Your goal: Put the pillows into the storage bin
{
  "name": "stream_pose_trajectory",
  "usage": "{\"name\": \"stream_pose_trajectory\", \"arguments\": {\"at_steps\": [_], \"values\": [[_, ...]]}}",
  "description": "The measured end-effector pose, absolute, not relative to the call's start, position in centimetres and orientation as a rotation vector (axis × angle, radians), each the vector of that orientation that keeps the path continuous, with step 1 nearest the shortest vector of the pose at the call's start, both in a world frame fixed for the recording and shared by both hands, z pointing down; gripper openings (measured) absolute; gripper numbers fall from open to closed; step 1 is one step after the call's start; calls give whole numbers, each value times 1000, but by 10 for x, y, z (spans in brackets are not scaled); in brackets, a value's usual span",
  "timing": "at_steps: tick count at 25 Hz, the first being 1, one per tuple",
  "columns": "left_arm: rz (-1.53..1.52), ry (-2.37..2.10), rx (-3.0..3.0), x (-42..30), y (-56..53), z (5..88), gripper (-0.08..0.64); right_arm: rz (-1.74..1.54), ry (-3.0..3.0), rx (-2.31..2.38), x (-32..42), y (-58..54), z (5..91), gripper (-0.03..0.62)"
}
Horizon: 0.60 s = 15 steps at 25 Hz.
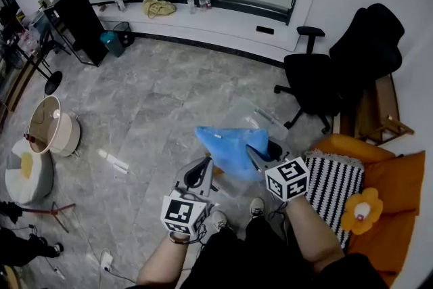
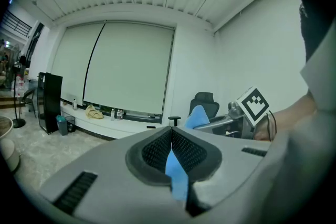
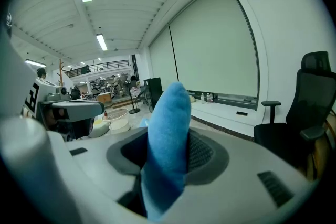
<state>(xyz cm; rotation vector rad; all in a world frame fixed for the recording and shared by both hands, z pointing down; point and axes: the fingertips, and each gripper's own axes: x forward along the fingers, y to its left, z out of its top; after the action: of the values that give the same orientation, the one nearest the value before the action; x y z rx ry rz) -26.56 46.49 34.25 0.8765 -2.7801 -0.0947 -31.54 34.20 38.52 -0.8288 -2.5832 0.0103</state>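
While the blue pillow (image 1: 233,149) hangs between both grippers above the floor (image 1: 162,112), its handling can be judged: it looks light, soft and compressible, sagging between the two holds, and neither fragile nor slippery.

- **Left gripper (image 2: 171,136):** jaws pressed fully together on a thin edge of the blue fabric.
- **Right gripper (image 3: 168,157):** jaws part-way apart, clamping a thick plush fold that bulges above the pads.

A corner or seam probably gives the surest hold; a thin pinch like the left one may slip if tugged.

The see-through storage bin (image 1: 264,117) stands just beyond and partly under the pillow, and its faint rim is easy to misjudge. An office chair (image 1: 311,81) stands near the bin's right side. A striped pillow (image 1: 335,189) and a flower-shaped pillow (image 1: 362,210) lie on the orange couch (image 1: 399,172) at right. The wider room for moving lies to the left.
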Motion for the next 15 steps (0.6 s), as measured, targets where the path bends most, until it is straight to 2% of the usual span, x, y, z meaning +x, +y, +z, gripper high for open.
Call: {"name": "stream_pose_trajectory", "arguments": {"at_steps": [11, 15], "values": [[-145, -2726, 717, -283, 450, 397, 11, -18, -2450, -973, -345, 343, 453, 184], [-160, -2668, 691, -289, 438, 424, 83, -67, -2399, -1038, -354, 346, 485, 184]]}}
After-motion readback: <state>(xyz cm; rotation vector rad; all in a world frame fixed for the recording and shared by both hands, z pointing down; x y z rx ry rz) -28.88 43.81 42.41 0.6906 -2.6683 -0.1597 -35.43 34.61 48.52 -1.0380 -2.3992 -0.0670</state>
